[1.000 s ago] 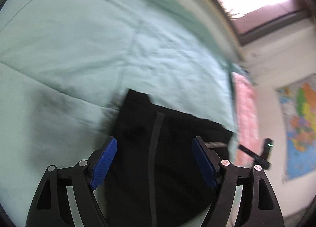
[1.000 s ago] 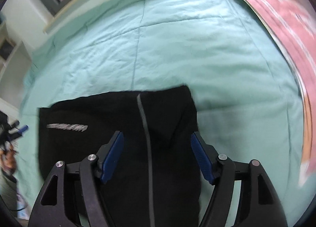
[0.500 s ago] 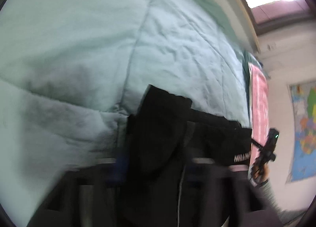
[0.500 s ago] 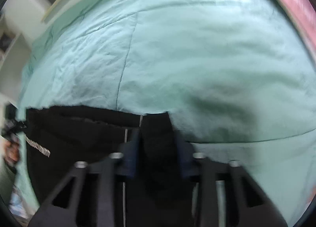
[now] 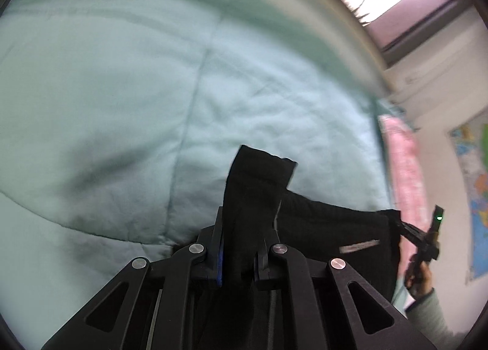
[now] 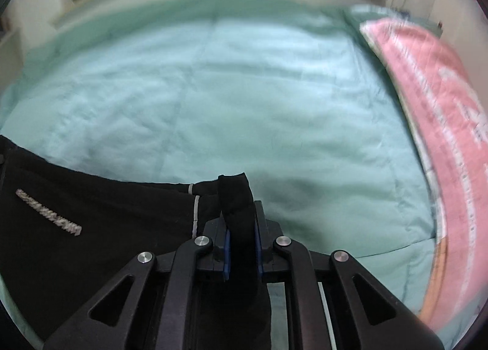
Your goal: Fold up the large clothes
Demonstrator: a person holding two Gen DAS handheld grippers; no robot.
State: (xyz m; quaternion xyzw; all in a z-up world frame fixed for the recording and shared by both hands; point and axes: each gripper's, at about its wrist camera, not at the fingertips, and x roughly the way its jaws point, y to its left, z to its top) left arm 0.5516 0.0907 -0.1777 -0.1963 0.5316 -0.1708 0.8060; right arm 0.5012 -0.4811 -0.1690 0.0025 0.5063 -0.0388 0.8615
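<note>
On the green bed (image 6: 274,106), the black garment (image 6: 76,243) lay at the near edge, well apart from the pink pillow (image 6: 433,112). Both pairs of jaws had just been closing: the left gripper (image 5: 241,255) and right gripper (image 6: 241,243), wide a second earlier, now each pinched a bunched corner of cloth. That probably meant the fold could begin with a lift. Most of the garment was cut off below both views, so its full outline stayed unclear.

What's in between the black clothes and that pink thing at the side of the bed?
Only bare green bedcover. The right wrist view shows nothing lying between the black garment and the pink pillow.
</note>
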